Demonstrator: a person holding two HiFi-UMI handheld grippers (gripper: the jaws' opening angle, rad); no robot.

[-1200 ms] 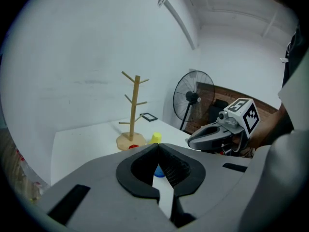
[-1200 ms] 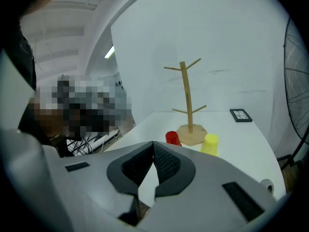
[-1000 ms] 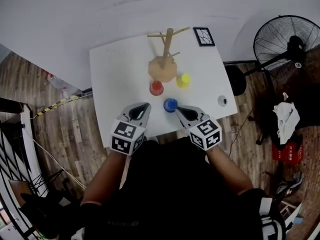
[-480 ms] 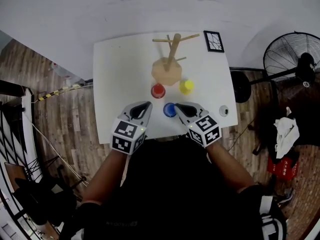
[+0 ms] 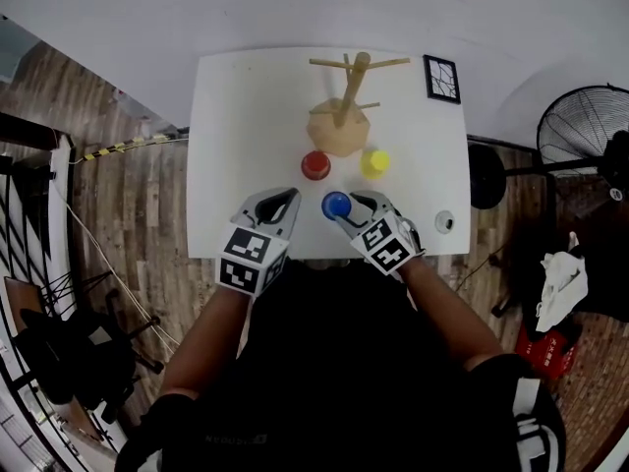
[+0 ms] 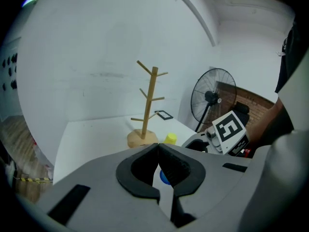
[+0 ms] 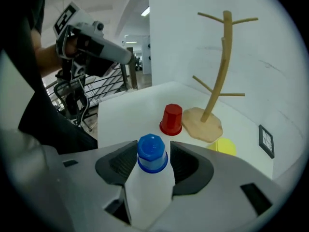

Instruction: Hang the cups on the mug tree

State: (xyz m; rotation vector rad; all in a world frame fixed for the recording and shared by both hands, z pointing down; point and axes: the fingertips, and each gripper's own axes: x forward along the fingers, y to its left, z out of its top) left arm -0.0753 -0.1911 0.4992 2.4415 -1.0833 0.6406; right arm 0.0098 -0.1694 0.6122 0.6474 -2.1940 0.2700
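Observation:
A wooden mug tree (image 5: 344,116) stands at the far side of the white table (image 5: 246,116). Three cups stand upside down in front of it: red (image 5: 315,165), yellow (image 5: 373,162) and blue (image 5: 336,205). My right gripper (image 7: 153,145) has just been opening its jaws, and the blue cup (image 7: 152,154) stands between them, the pads close beside it but not pressing. The red cup (image 7: 171,119) and the tree (image 7: 219,66) lie beyond. My left gripper (image 5: 285,198) hovers shut and empty left of the blue cup; its jaws (image 6: 158,146) meet.
A small framed picture (image 5: 441,78) lies at the table's far right corner, and a small round object (image 5: 444,221) sits near the right front edge. A standing fan (image 5: 590,136) is on the wooden floor to the right. A white wall rises behind the table.
My right gripper has come down and to the left over the blue cup, and its jaws have opened round it. The left gripper has barely moved. The head view has shifted.

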